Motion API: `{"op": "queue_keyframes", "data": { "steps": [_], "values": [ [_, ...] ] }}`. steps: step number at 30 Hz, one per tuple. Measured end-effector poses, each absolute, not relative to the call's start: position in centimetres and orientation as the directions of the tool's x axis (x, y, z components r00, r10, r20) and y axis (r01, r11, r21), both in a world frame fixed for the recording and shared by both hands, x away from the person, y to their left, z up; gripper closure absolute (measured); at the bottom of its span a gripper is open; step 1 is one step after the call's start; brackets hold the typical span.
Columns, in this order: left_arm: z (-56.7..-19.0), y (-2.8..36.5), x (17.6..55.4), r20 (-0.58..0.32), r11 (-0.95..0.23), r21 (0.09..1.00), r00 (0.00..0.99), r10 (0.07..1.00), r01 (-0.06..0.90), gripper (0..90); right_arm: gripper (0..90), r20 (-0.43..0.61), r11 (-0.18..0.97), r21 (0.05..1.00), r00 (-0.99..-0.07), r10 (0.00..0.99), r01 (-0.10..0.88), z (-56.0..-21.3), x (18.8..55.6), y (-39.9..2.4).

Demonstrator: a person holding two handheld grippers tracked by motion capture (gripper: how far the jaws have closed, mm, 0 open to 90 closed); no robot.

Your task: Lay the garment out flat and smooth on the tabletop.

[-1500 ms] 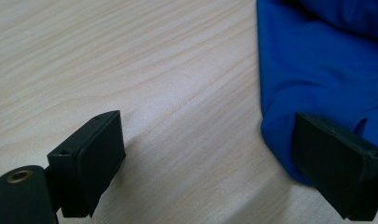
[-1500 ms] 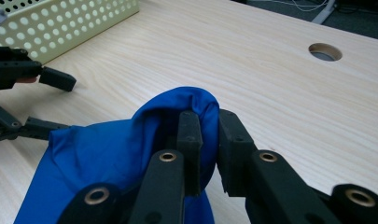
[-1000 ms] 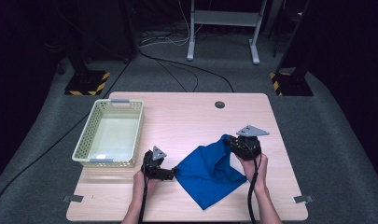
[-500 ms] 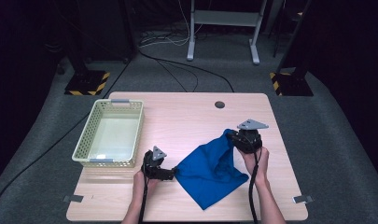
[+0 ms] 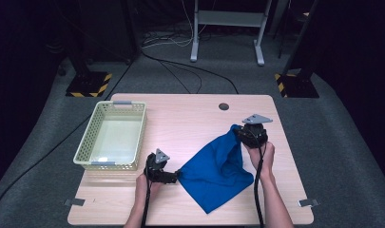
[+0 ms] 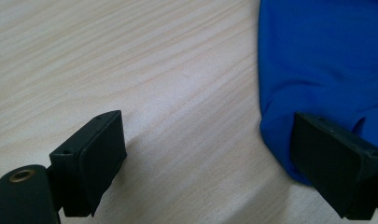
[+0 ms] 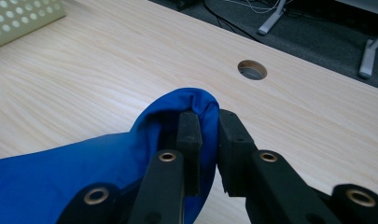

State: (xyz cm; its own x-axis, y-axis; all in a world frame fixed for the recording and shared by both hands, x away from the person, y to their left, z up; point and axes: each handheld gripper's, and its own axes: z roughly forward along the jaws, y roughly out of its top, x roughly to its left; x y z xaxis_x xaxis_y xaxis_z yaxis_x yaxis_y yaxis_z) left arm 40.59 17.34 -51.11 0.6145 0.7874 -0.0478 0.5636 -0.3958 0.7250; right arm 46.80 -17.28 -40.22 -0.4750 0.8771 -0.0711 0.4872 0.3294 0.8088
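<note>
The right gripper [image 7: 207, 140], jaws pinched nearly together on a raised fold of the soft blue cloth [image 5: 217, 170], lifts that corner off the pale wooden table [image 5: 190, 118]. The left gripper [image 6: 214, 158] rests with jaws spread wide, one astride the cloth's near edge, gripping nothing. Likely risk: the thin fold slips free under tension, since the opposite corner is unpinned.

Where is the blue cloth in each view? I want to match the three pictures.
High view: blue cloth lies right of centre on the table.
Left gripper view: upper right, beside the right-hand jaw.
Right gripper view: lower left, one edge pinched between the jaws.
Shared landmark: the light wooden table.
</note>
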Motion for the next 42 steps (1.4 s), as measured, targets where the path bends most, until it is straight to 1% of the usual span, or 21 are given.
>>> {"op": "queue_keyframes", "data": {
  "steps": [8,12,15,17,20,21,22,28,32,36,39,42],
  "values": [
    [-51.1,17.3,40.6,-0.047,-0.397,0.724,0.615,0.787,0.564,10.8,79.1,-0.067,0.319,0.791,-0.444,0.893,0.522,-41.1,48.8,-18.0],
    [-51.1,17.3,40.6,-0.048,-0.396,0.725,0.615,0.787,0.563,10.8,78.5,-0.091,0.334,0.768,-0.423,0.901,0.546,-42.2,50.0,-18.1],
    [-51.1,17.3,40.6,-0.047,-0.397,0.724,0.615,0.787,0.564,10.8,72.8,-0.083,0.316,0.751,-0.392,0.916,0.579,-43.1,50.7,-18.5],
    [-51.1,17.3,40.6,-0.048,-0.396,0.725,0.615,0.787,0.564,10.8,69.3,-0.071,0.286,0.744,-0.354,0.932,0.604,-43.6,51.0,-18.9],
    [-51.1,17.3,40.6,-0.048,-0.396,0.725,0.615,0.787,0.563,10.8,62.1,-0.025,0.229,0.734,-0.312,0.950,0.639,-44.1,51.0,-19.7],
    [-51.1,17.3,40.6,-0.048,-0.396,0.725,0.615,0.787,0.563,10.8,61.2,0.000,0.210,0.734,-0.309,0.951,0.646,-44.2,50.9,-20.0],
    [-51.1,17.3,40.6,-0.048,-0.396,0.725,0.615,0.787,0.564,10.8,59.0,0.021,0.200,0.732,-0.315,0.949,0.651,-44.3,50.7,-20.1],
    [-51.1,17.3,40.6,-0.048,-0.396,0.725,0.615,0.787,0.564,10.8,50.2,0.058,0.232,0.691,-0.373,0.926,0.684,-45.1,48.6,-19.4],
    [-51.1,17.3,40.6,-0.047,-0.396,0.725,0.615,0.787,0.563,10.8,49.0,0.083,0.256,0.670,-0.413,0.907,0.697,-46.2,47.2,-18.5],
    [-51.1,17.3,40.6,-0.045,-0.398,0.724,0.614,0.788,0.564,10.8,48.2,0.050,0.308,0.636,-0.436,0.899,0.708,-47.4,46.5,-17.5],
    [-51.1,17.3,40.6,-0.044,-0.398,0.725,0.615,0.788,0.562,10.8,47.9,0.023,0.326,0.614,-0.429,0.903,0.719,-48.4,46.7,-17.5],
    [-51.1,17.3,40.6,-0.044,-0.398,0.724,0.615,0.788,0.563,10.8,48.2,0.010,0.318,0.627,-0.415,0.910,0.711,-49.0,47.0,-17.9]
  ]
}}
